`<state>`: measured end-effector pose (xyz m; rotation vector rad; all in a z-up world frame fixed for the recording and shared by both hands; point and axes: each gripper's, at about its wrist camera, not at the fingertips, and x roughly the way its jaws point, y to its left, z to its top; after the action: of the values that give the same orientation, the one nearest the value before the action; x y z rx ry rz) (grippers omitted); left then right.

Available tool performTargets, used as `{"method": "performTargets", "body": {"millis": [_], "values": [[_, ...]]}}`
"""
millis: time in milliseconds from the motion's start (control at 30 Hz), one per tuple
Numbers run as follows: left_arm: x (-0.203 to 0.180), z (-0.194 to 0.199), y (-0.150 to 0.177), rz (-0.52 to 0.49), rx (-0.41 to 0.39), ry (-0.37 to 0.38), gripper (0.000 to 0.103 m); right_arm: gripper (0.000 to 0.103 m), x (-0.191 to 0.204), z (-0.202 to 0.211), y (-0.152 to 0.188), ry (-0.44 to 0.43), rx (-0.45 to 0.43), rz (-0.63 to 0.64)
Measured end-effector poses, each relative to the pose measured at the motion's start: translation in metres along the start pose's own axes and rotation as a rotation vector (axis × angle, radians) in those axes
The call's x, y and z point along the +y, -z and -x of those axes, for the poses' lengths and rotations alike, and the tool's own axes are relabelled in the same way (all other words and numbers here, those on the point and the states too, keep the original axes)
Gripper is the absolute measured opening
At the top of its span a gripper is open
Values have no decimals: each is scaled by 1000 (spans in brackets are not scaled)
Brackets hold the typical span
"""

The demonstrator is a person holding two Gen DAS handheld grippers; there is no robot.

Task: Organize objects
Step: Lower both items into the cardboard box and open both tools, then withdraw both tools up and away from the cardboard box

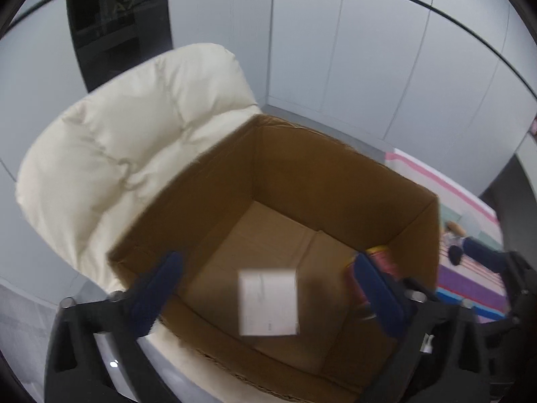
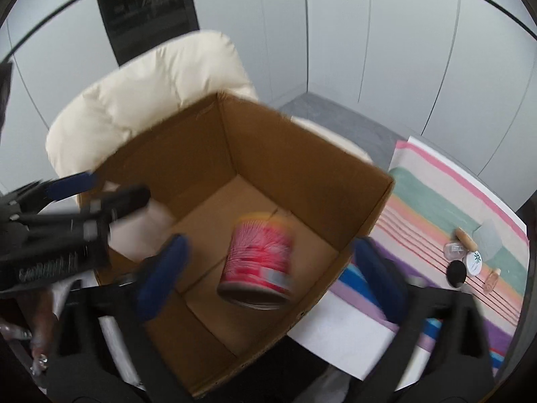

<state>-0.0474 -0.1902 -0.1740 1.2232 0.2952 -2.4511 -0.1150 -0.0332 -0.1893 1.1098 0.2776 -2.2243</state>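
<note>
Striped cloth [image 2: 446, 201] with small jars [image 2: 470, 255]: right wrist view only.

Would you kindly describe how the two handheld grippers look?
Both the left gripper and the right gripper have black plastic frames with two dark blue padded fingers. Seen from the right wrist, the left one's black body carries white lettering, too blurred to read.

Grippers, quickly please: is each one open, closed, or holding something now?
Left gripper: open, holding nothing; white box falls free between its fingers.
Right gripper: open, holding nothing; pink can falls free into the cardboard box.
</note>
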Motion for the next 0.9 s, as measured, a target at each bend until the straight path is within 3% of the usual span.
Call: {"method": "performTargets", "body": {"millis": [133, 900], "values": [[-2, 6, -1, -22, -18, -24, 103, 103, 0, 1, -1, 31, 1, 8], [-1, 7, -2, -45, -8, 17, 103, 103, -10, 10, 7, 18, 34, -38]]}}
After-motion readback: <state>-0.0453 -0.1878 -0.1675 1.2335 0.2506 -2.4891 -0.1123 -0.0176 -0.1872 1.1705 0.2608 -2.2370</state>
